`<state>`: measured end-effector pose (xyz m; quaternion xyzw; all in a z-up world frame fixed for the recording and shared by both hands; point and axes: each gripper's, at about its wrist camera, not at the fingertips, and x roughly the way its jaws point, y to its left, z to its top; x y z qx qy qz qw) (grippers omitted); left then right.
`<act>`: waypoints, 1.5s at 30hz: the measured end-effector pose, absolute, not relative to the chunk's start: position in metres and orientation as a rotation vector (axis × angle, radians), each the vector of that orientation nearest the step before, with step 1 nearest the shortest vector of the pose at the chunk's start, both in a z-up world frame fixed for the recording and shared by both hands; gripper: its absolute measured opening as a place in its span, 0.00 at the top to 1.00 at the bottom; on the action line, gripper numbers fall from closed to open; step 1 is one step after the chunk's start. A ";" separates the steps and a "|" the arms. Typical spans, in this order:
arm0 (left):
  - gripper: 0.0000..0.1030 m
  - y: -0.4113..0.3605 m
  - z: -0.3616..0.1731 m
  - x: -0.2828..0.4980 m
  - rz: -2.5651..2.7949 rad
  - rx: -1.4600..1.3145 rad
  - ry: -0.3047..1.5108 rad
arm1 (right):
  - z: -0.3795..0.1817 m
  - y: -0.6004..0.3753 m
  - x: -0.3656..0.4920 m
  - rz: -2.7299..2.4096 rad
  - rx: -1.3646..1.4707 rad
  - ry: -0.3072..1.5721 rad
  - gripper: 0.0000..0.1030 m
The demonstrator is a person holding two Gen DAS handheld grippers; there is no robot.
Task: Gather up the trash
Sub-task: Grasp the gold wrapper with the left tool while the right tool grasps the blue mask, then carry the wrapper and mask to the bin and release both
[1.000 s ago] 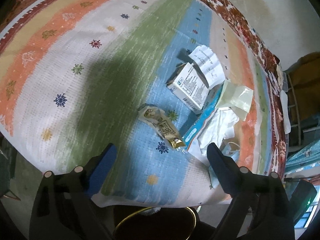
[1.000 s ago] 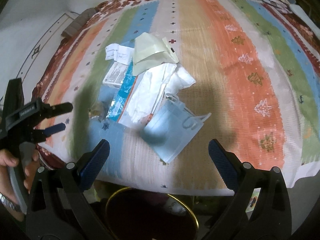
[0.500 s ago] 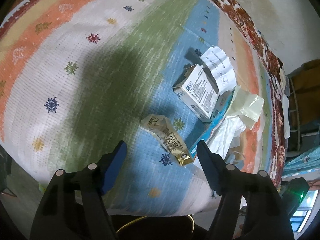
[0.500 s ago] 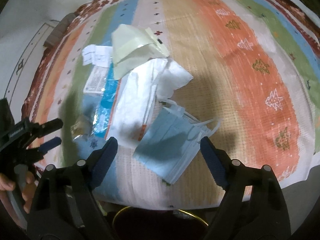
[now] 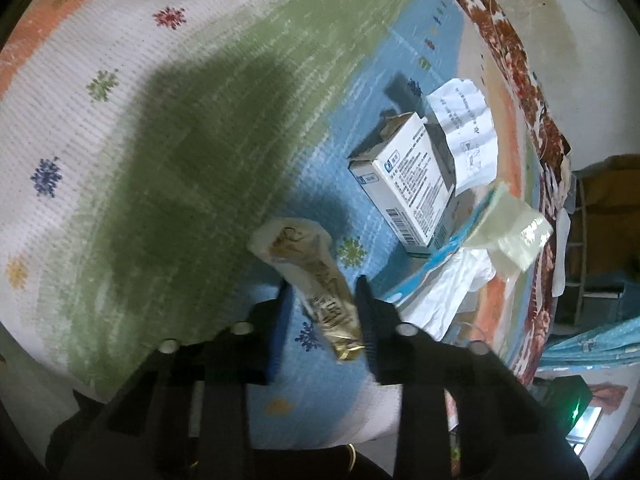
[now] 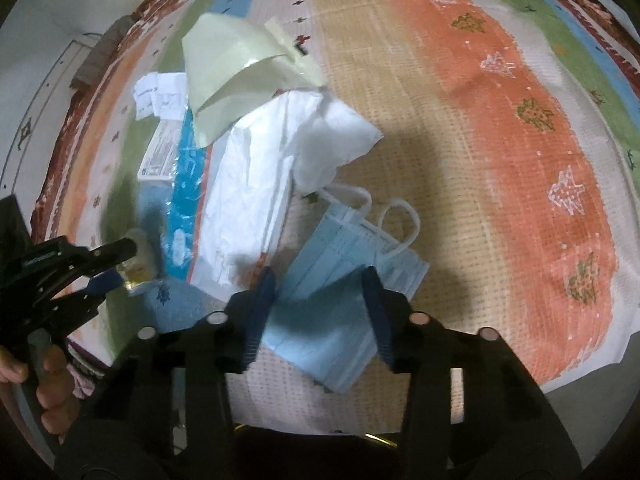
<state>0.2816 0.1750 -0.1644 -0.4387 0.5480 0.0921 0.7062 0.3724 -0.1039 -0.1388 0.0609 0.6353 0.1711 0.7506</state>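
A crumpled gold-and-cream snack wrapper [image 5: 316,272] lies on the striped cloth. My left gripper [image 5: 322,292] is low over it, its fingers on either side of the wrapper and close to it, still apart. A blue face mask [image 6: 352,292] lies on the cloth near the front edge. My right gripper [image 6: 320,280] is over the mask, fingers partly closed around its near half, a gap still showing. The left gripper also shows in the right wrist view [image 6: 120,264] at the wrapper.
A white medicine box [image 5: 404,184], a folded leaflet [image 5: 464,128], a pale green plastic sheet [image 6: 236,68], a white crumpled bag [image 6: 272,172] and a blue packet [image 6: 188,184] lie between the two items. A gold-rimmed bin [image 6: 312,436] sits below the table edge.
Both grippers have moved forward and down onto the cloth and their fingers have narrowed, the left around the wrapper, the right around the mask.
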 end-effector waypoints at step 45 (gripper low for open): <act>0.90 0.105 -0.041 0.243 0.044 -0.538 1.063 | -0.048 -0.121 0.316 0.571 -0.080 1.162 0.92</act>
